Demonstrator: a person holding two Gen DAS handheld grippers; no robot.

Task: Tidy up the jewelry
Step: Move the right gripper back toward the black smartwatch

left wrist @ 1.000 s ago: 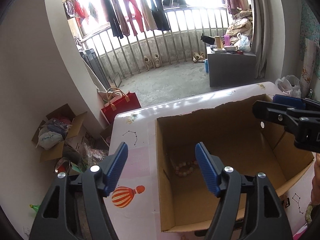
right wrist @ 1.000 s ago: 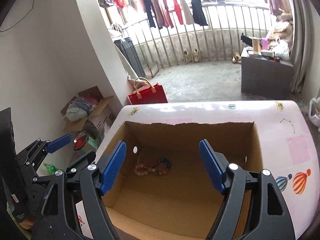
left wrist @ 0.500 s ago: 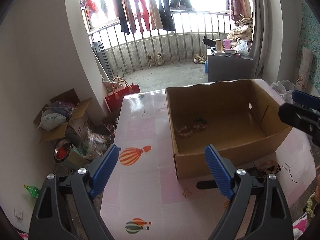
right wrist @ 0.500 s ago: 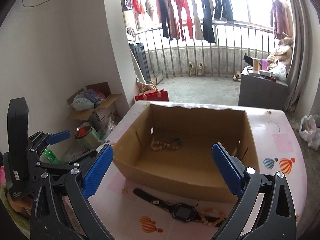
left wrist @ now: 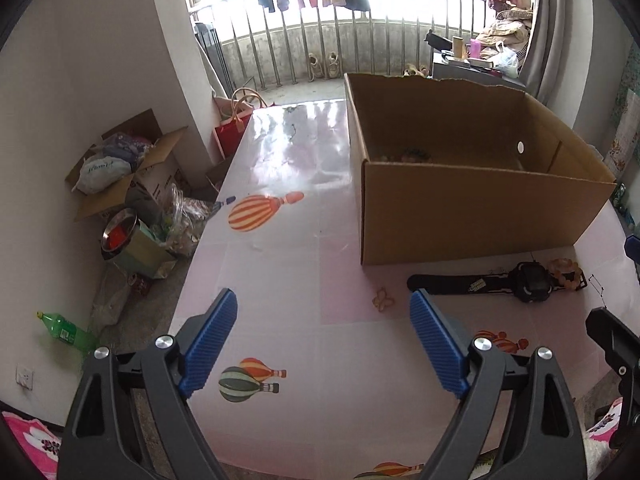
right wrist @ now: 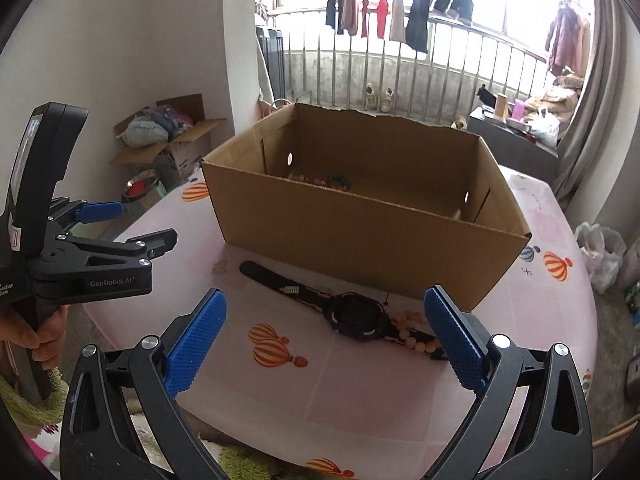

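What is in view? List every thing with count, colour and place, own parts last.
cardboard box: one, brown, open-topped, on the table
bracelets in the box: two as far as shows, pale and dark green, at its far-left corner
watch: one, black, flat on the table in front of the box
bead bracelet: one, pale peach, touching the watch
table: one, pink, balloon print
open carton: one, brown, on the floor
green bottle: one, on the floor
clothes: several, red and dark, on the balcony rail
left tongs: black, blue pads, just been opening, empty
right tongs: same colours, just been opening, empty
hand: one, gripping the left tongs' handle
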